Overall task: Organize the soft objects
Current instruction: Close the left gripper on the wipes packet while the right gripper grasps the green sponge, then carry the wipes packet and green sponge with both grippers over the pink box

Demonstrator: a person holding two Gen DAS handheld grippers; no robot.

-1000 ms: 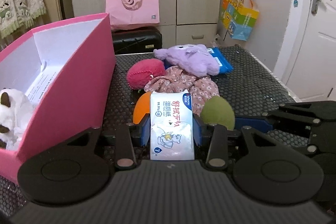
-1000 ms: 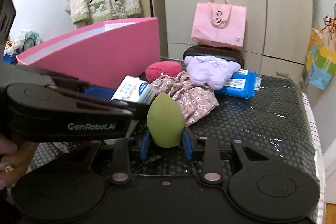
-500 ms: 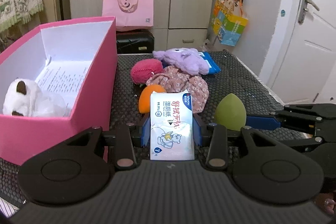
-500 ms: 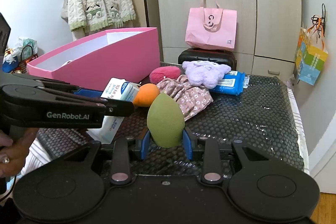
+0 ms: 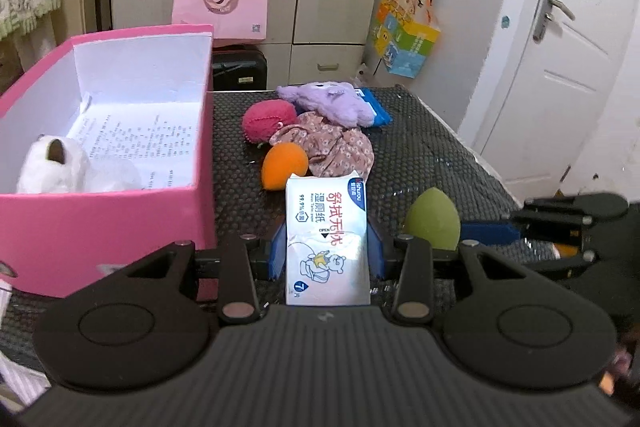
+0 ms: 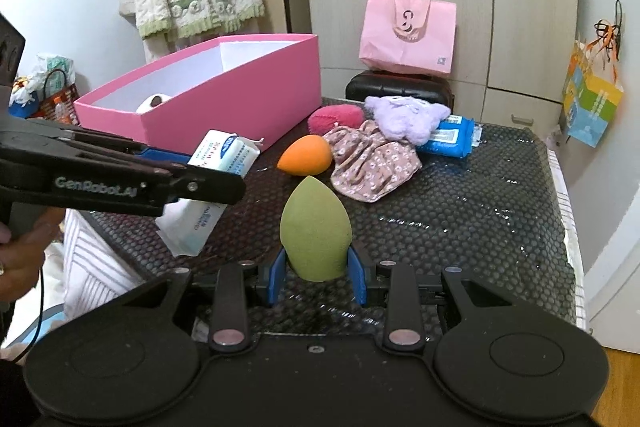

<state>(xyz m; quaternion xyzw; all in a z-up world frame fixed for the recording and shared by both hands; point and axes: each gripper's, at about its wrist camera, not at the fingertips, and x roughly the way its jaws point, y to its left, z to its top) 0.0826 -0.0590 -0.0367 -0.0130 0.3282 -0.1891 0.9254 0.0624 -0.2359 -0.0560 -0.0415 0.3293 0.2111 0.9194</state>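
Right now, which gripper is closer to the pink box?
Left. The left gripper hangs beside the pink box; the right gripper is farther off to the right.

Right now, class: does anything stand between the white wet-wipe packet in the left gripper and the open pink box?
Only the pink cardboard box's own near wall. The left gripper holds the white wet-wipe packet beside it, lower than the rim. The white plush toy fills one corner.
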